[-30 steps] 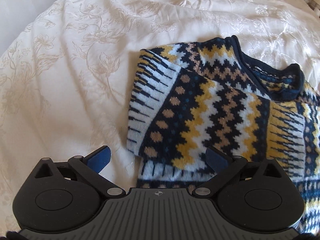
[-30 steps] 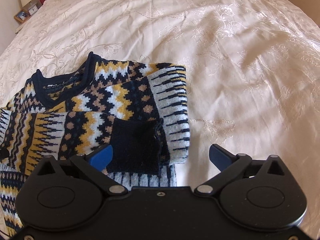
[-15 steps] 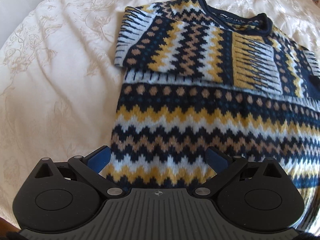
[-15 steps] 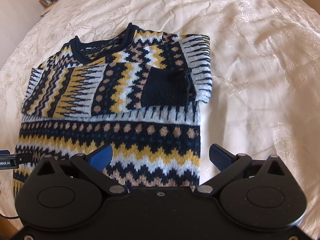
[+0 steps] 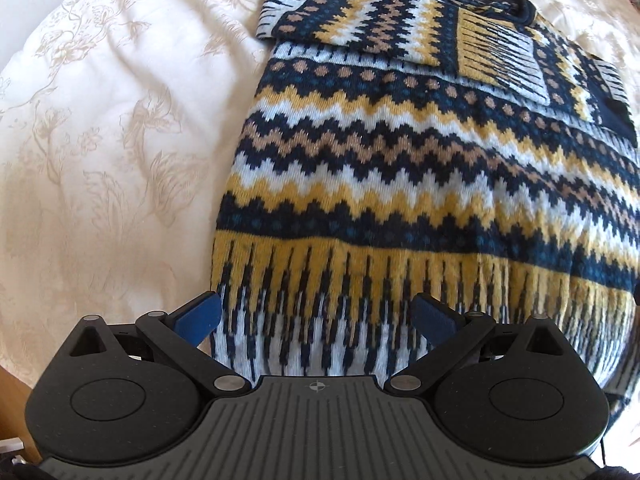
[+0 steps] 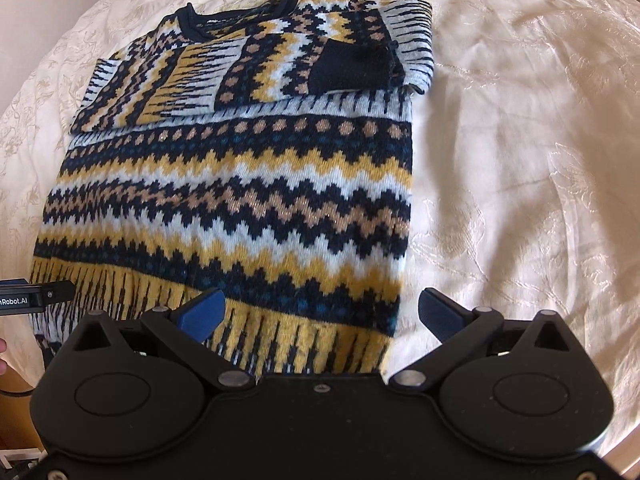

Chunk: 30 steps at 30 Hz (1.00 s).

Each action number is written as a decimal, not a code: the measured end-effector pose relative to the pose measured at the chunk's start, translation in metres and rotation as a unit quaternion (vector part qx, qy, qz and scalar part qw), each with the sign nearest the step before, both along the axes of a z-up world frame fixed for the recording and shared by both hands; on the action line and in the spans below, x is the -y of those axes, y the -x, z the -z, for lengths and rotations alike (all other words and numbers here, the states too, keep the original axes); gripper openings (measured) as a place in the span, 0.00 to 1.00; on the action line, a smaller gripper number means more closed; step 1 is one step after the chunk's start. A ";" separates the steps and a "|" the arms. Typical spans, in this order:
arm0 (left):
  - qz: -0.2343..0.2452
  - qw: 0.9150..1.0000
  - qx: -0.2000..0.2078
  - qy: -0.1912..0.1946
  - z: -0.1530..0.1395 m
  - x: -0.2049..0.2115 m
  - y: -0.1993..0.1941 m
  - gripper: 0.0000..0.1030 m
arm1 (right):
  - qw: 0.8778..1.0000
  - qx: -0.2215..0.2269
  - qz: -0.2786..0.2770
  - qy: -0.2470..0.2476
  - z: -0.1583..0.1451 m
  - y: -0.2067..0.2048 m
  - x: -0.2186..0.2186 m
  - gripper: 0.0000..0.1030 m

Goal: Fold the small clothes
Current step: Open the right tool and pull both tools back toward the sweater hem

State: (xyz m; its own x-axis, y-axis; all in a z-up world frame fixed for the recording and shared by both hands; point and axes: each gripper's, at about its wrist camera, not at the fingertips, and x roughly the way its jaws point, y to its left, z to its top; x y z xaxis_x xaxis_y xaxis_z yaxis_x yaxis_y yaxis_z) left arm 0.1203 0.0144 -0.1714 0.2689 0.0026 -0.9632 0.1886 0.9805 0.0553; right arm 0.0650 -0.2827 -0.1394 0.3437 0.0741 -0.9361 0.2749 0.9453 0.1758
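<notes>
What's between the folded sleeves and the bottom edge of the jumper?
Only the jumper's own zigzag-striped body; nothing lies on it below the sleeves. The right wrist view shows this.

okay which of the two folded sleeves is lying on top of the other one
The sleeve with the navy cuff, folded in from the sweater's right edge in the right view. It overlaps the other sleeve, whose end hides beneath it.

The navy, yellow and white zigzag-knit sweater [image 6: 236, 184] is lying sleeves-folded on the cream embroidered bedspread [image 6: 520, 140], the right gripper [image 6: 320, 312] hovering wide-fingered over its hem.
</notes>
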 end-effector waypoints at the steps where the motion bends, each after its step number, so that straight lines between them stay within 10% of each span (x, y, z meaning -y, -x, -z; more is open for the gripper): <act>1: 0.001 1.000 -0.001 0.001 0.001 -0.001 0.002 1.00 | 1.000 -0.001 0.001 -0.001 0.000 0.003 -0.001 0.99; 30: 0.095 0.994 0.027 0.052 0.016 -0.086 0.089 1.00 | 0.996 -0.013 0.067 -0.059 0.000 0.108 -0.029 0.99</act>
